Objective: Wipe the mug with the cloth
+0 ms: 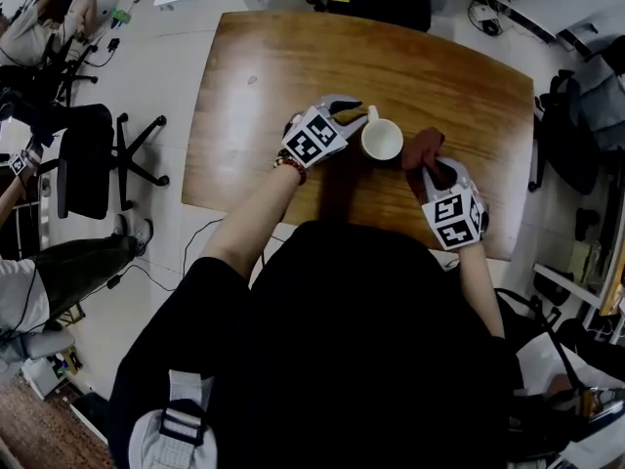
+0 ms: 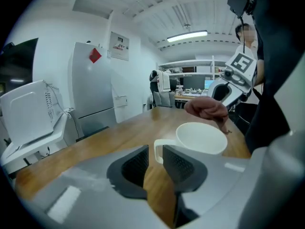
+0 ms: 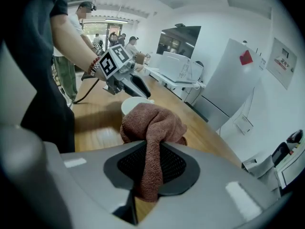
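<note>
Two tongs work over a wooden counter [image 1: 293,57].

1. Left tongs [image 2: 155,159]: released. The pads stand apart with open space between them. They point down at a slant toward the mug [image 1: 382,141].

2. Mug: white, upright on the counter just ahead of the left tongs, mouth facing up. Its handle [image 2: 159,150] points back at the left tongs and lines up with the gap between the pads, right at the tips. The views do not show whether the handle sits inside the gap or just beyond it. No pad presses on it.

3. Right tongs [image 3: 152,151]: clenched on the cloth [image 3: 153,120]. The pads pinch a narrow neck of the brown fabric.

4. Cloth: its long axis runs along the right tongs' pointing line. The bunched bulk sits ahead of the tips and a short tail hangs out behind the pads. The bulk lies between the right tongs and the mug, on the mug's side away from the handle. It is just beside the mug wall; contact cannot be told.

5. The two tongs face each other across the mug.
</note>
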A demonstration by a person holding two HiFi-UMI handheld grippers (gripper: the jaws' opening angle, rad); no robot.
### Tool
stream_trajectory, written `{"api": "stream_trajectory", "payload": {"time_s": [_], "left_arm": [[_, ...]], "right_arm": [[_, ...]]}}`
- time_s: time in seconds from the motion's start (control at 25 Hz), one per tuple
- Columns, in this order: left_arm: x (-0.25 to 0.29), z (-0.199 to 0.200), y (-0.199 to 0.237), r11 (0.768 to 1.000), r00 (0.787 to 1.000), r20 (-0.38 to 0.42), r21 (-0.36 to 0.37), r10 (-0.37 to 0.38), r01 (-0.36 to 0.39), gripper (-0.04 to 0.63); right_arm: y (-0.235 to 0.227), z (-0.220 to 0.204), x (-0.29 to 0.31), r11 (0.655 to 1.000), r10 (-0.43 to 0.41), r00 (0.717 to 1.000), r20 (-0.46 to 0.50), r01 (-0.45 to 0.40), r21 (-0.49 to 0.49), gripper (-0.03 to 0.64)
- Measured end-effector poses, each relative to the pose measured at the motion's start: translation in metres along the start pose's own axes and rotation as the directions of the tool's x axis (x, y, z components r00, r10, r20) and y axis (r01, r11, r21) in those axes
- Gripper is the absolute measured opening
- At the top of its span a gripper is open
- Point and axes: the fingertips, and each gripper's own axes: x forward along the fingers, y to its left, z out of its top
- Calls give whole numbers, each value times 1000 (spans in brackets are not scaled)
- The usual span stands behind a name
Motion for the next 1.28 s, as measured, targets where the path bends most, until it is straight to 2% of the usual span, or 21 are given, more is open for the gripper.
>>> {"api": "stream_trajectory", "payload": {"time_s": [0.2, 0.32, 0.52, 0.6, 0.76, 1.04, 1.28], "left_arm": [[12, 6, -1, 1000, 1000, 18, 12, -18, 18, 66], [13, 7, -3, 1000, 999, 29, 3, -31, 31, 58], [16, -3, -6, 998, 998, -1, 0, -55, 55, 46], [19, -2, -4, 998, 998, 4, -13, -62, 62, 46], [23, 1, -5, 996, 996, -1, 10, -92, 92, 43], [30, 0, -5, 994, 994, -5, -11, -107, 107, 31], [34, 0, -5, 994, 994, -12, -31, -109, 109, 21]], "right_arm": [[-32, 19, 12, 998, -7, 1000, 7, 8, -61, 67], [-49, 20, 29, 986, -10, 999, -31, 5, -169, 67], [-57, 22, 58, 934, 22, 998, -62, -43, -355, 67], [-55, 29, 66, 904, 41, 997, -66, -65, -423, 67], [-54, 41, 75, 835, 78, 994, -70, -103, -541, 67], [-50, 51, 85, 757, 117, 990, -82, -143, -638, 67], [-27, 50, 100, 731, 154, 984, -87, -173, -660, 67]]}}
